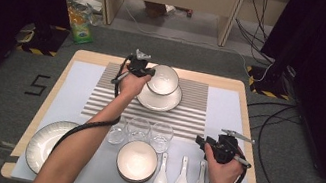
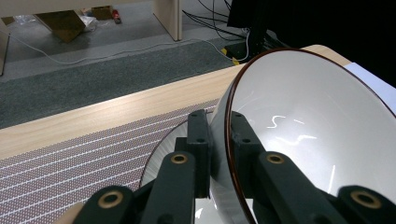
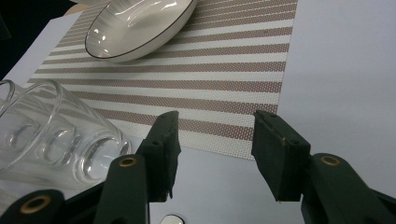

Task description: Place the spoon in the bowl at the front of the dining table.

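Observation:
My left gripper (image 1: 150, 73) is shut on the rim of a white bowl (image 1: 163, 79) with a dark edge, held tilted over a white plate (image 1: 158, 100) on the striped placemat (image 1: 193, 112). In the left gripper view the two jaws pinch the bowl (image 2: 308, 126) wall, one inside and one outside, and the plate (image 2: 161, 158) lies below. My right gripper (image 1: 199, 142) hovers open at the table's right, beside the glasses. In the right gripper view its jaws (image 3: 212, 144) stand apart with nothing between them, over the placemat's (image 3: 224, 79) near edge.
Three clear glasses (image 1: 139, 130) stand in a row at the middle. A stacked bowl (image 1: 137, 161) sits in front, with three white spoons (image 1: 181, 178) to its right. A large plate (image 1: 44, 144) lies at the front left. The table's right side is bare mat.

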